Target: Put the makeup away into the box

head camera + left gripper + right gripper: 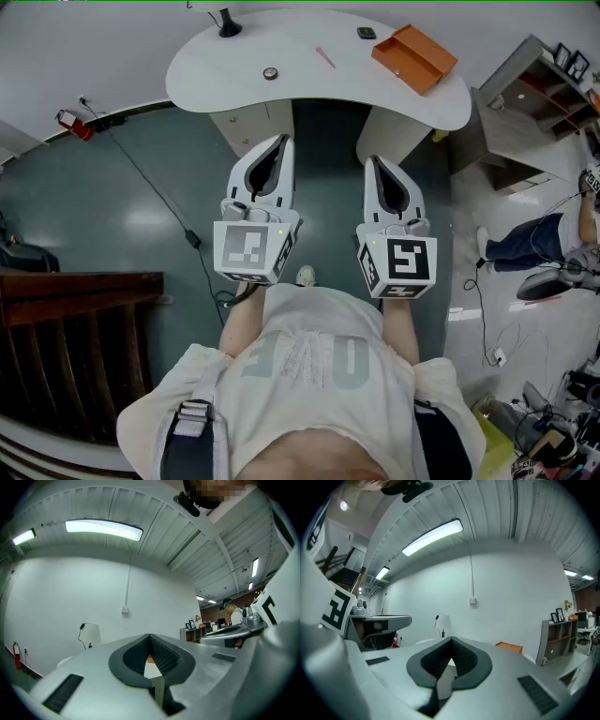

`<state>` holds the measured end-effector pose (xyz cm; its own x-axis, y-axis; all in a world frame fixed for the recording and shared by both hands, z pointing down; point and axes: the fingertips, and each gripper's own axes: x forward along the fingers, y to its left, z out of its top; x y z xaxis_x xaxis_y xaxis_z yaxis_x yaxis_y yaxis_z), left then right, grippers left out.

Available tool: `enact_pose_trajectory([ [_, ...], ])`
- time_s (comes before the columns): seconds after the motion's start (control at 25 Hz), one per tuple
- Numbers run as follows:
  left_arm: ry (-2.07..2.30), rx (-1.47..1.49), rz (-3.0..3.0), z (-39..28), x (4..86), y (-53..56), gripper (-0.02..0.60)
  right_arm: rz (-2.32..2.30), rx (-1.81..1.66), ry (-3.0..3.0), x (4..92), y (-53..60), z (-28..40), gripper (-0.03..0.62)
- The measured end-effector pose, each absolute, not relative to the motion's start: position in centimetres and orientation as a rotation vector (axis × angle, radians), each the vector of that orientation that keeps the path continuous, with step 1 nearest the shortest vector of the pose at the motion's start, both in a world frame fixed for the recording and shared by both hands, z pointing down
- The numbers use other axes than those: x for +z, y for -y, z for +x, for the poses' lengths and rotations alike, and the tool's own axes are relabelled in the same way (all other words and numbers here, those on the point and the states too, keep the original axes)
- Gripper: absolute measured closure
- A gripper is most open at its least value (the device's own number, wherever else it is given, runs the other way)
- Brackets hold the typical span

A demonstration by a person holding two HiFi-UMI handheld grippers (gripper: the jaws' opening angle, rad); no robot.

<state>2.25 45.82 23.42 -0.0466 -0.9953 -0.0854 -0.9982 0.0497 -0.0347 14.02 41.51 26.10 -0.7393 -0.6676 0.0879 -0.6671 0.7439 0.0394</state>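
At the near edge of the white table point(216, 66), both tools are held level, side by side, well short of anything on it. Nothing has been picked up yet.

Left tool point(278, 142): jaws together, nothing between them. Right tool point(373, 161): jaws together as well, empty.

Table contents:
- Orange box point(412, 56) at the right end, set askew to the edge.
- Pink stick point(325, 57) mid-table, just left of the box. Its long axis runs diagonally, far-left to near-right.
- Small round item point(270, 73) nearer the front edge, left of centre.
- Small dark item point(367, 33) near the back edge, beside the box.
- Lamp base point(228, 28) at the back left.

Key relation: all the makeup lies ahead of the tools. The round item is almost straight ahead of the left tool. The dark item and the box line up with the right tool. The stick falls between the two lines.

Judgement: the right tool suits the stick and the dark item. Either tool must open before reaching, and the stick needs the jaws set across its axis.
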Motion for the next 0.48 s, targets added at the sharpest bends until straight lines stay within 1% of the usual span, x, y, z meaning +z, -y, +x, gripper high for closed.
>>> enact_pose_trajectory([
  [0.28,-2.191,0.054,-2.123,0.6,23.1,-45.4,0.575,1.095,-0.001,2.821,26.5,-41.0,12.5,0.594],
  [0.48,-2.217,0.055,-2.12,-1.7,23.8,-45.4,0.574,1.095,0.033,2.802,27.6,-40.9,11.1,0.594],
])
